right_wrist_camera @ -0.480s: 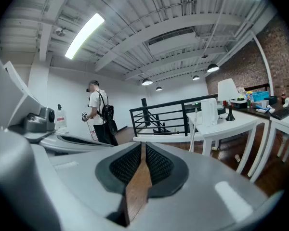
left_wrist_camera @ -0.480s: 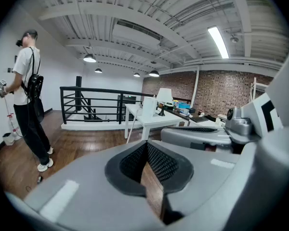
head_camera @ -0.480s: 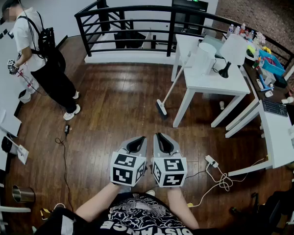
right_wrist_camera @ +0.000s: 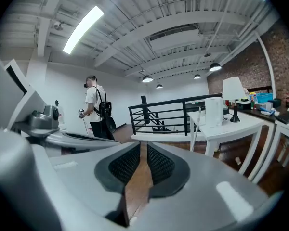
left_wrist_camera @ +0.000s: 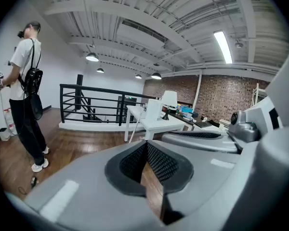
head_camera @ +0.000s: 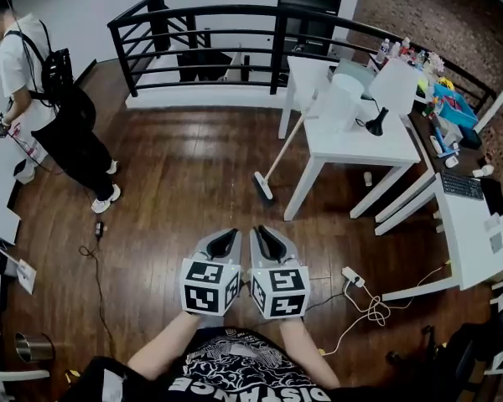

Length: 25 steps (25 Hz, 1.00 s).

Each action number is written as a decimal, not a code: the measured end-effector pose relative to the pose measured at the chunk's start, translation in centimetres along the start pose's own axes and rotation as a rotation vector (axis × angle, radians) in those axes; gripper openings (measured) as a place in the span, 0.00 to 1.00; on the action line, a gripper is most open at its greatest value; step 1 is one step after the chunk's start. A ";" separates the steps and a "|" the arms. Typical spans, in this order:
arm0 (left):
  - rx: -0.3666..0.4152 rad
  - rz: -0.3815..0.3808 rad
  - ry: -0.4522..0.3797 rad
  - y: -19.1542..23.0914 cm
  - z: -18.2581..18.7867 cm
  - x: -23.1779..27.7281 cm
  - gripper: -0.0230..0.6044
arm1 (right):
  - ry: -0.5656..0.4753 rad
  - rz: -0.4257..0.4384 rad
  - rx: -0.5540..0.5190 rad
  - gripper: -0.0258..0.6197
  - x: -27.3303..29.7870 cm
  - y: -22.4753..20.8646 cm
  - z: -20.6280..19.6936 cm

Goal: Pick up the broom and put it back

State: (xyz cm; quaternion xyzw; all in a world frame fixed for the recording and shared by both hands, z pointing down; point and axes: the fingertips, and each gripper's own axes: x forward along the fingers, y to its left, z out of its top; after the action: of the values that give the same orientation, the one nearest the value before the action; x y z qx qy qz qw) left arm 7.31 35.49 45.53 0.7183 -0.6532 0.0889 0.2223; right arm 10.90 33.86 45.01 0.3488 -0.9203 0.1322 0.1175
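The broom (head_camera: 278, 156) leans against the left edge of the white table (head_camera: 360, 147). Its dark head rests on the wooden floor and its pale handle runs up to the tabletop. In the left gripper view the broom (left_wrist_camera: 136, 128) stands far off beyond the jaws, and in the right gripper view the broom (right_wrist_camera: 195, 129) is off to the right. My left gripper (head_camera: 226, 241) and right gripper (head_camera: 263, 239) are side by side low in the head view, well short of the broom. Both have their jaws together with nothing between them (left gripper (left_wrist_camera: 145, 143), right gripper (right_wrist_camera: 140, 144)).
A black railing (head_camera: 201, 19) fences the stairwell behind the table. A person (head_camera: 42, 74) stands at far left. A power strip with white cable (head_camera: 356, 281) lies right of my grippers, a dark cord (head_camera: 96, 249) to the left. A second white desk (head_camera: 474, 237) lines the right wall.
The broom, table and railing have slid left and slightly down in the head view, and the person is nearer the left edge. Both grippers stay together, shifted slightly left.
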 end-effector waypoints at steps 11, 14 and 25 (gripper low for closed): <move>-0.018 -0.038 0.011 9.1 5.2 6.9 0.04 | 0.035 -0.045 -0.008 0.08 11.9 -0.4 3.6; -0.037 -0.037 0.014 12.1 6.7 8.5 0.04 | 0.053 -0.057 -0.021 0.08 14.8 -0.3 4.7; -0.047 -0.056 0.013 20.4 10.6 12.6 0.04 | 0.050 -0.082 -0.041 0.08 23.7 1.3 7.8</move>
State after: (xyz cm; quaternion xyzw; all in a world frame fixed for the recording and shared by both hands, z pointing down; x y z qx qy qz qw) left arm -12.74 18.61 45.58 0.7303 -0.6334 0.0719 0.2457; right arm -8.26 17.78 44.76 0.3804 -0.9046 0.1172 0.1527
